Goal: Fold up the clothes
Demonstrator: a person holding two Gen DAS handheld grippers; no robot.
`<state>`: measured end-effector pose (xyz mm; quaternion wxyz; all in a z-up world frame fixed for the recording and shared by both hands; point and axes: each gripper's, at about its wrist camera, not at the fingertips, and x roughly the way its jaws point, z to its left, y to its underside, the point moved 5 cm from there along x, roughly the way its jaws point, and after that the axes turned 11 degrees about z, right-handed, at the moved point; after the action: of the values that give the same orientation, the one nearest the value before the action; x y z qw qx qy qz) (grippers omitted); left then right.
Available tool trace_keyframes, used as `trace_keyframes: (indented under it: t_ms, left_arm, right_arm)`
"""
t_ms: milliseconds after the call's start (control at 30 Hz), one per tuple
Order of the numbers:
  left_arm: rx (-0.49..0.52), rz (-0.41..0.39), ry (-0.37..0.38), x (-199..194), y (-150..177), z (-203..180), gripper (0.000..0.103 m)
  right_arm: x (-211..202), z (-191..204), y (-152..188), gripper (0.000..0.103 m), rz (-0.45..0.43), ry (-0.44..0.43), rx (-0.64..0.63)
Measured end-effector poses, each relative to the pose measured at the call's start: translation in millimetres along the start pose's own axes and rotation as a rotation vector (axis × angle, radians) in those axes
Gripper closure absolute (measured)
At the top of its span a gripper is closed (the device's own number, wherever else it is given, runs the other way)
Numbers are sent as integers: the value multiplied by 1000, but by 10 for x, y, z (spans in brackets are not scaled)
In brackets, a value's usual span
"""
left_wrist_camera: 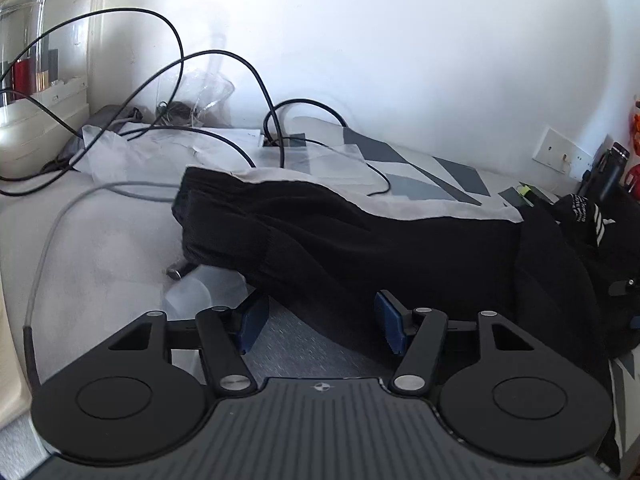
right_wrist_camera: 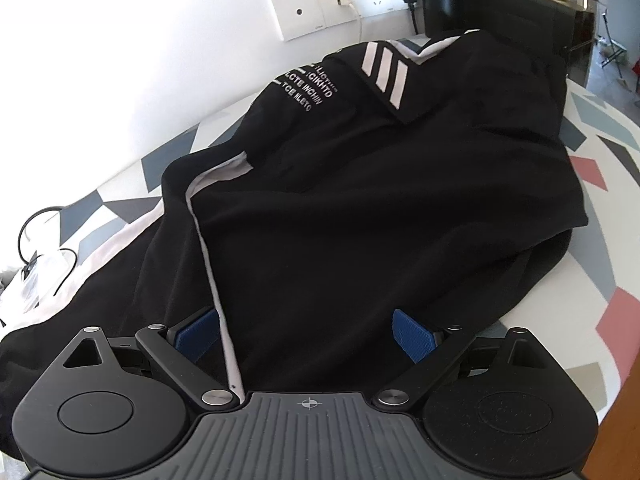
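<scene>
Garment: a black jacket (right_wrist_camera: pixel 360 184) with white stripes and white lettering lies spread over a tablecloth with a geometric pattern (right_wrist_camera: pixel 608 152), on the surface ahead of both grippers.

Right gripper (right_wrist_camera: pixel 306 338): jaws apart, blue pads on either side of the near hem. Black cloth and a white seam line (right_wrist_camera: pixel 208 248) run between the fingers, but nothing is pinched.

Left gripper (left_wrist_camera: pixel 316 322): jaws apart as well. A bunched black sleeve or side panel (left_wrist_camera: pixel 340 232) lies just ahead of the fingertips; whether the right-hand pad touches the cloth I cannot tell. Bare grey surface shows between the fingers.

Long axis: from the right gripper the jacket runs straight away, near hem at the fingers, striped shoulder patch (right_wrist_camera: pixel 384 76) at the far end towards the wall sockets (right_wrist_camera: pixel 320 12). From the left gripper the black roll lies crosswise, left to right.

Nearer hand: the right one, already straddling the hem; the left stands a little short of its cloth.

Coming move, as I judge it: each gripper should close on its own edge, then carry it along the long axis towards the far end.

Risk: black cables (left_wrist_camera: pixel 224 80) and clear plastic wrap (left_wrist_camera: pixel 208 96) lie beyond the sleeve and could snag a lifted edge.
</scene>
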<state>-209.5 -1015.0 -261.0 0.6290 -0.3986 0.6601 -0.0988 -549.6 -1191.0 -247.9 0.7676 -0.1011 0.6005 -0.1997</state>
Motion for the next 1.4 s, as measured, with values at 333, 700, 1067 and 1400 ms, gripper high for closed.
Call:
trace_keyframes:
  t_ms: [333, 700, 1067, 1400]
  left_arm:
    - [-99, -63, -97, -285, -140, 501, 23]
    - [-45, -1, 50, -429, -21, -114, 14]
    - [201, 242, 230, -182, 611, -1262, 8]
    - [251, 357, 82, 186, 656, -1667, 3]
  right_arm:
    - [85, 117, -20, 11, 30, -58, -21]
    - [37, -199, -15, 11, 18, -62, 39]
    - [18, -404, 63, 11, -1, -30, 18]
    - [-41, -661, 57, 4, 9, 38, -21]
